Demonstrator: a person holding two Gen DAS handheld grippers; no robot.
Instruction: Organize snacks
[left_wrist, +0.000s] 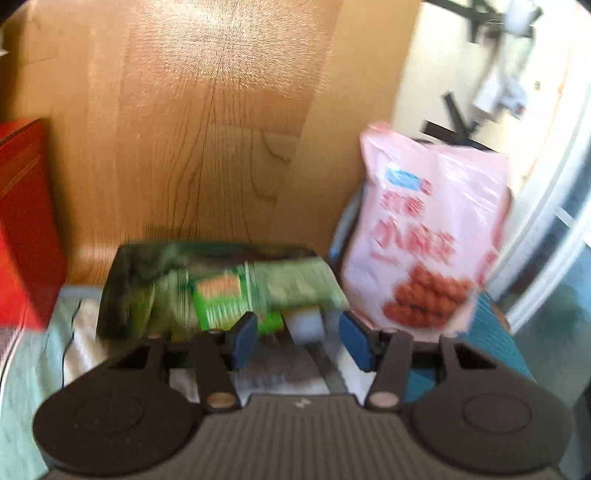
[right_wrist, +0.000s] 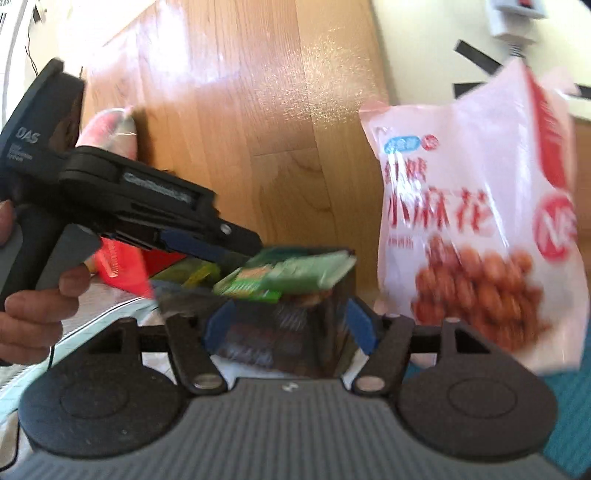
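Standing upright to the right of both tongs, one pink plastic snack bag (right_wrist: 476, 221) carries red Chinese characters reading 小麻花, a small blue oval label near its top, a red round "NEW"-type badge on its right edge (only partly legible) and a printed picture of brown twisted pastries.

One green foil snack packet (right_wrist: 291, 277) with an orange label panel lies across the top of one dark, glossy rectangular box (right_wrist: 295, 332); its print is too blurred to read.

Right gripper (right_wrist: 290, 326): blue pads spread, the dark box between them; contact with the pads cannot be confirmed.

Left gripper (left_wrist: 299, 334): blue pads spread, nothing pinched. The green packet lies just ahead of its left pad, and a white block (left_wrist: 304, 325) sits in the gap beyond the tips.

In the right wrist view, the left gripper body bears the white letters "DAS"; smaller lines beneath are unreadable. A person's hand (right_wrist: 33, 291) holds its grip.

One red carton (left_wrist: 26, 229) stands far left of the left gripper. A wooden panel (left_wrist: 192, 122) rises behind everything.
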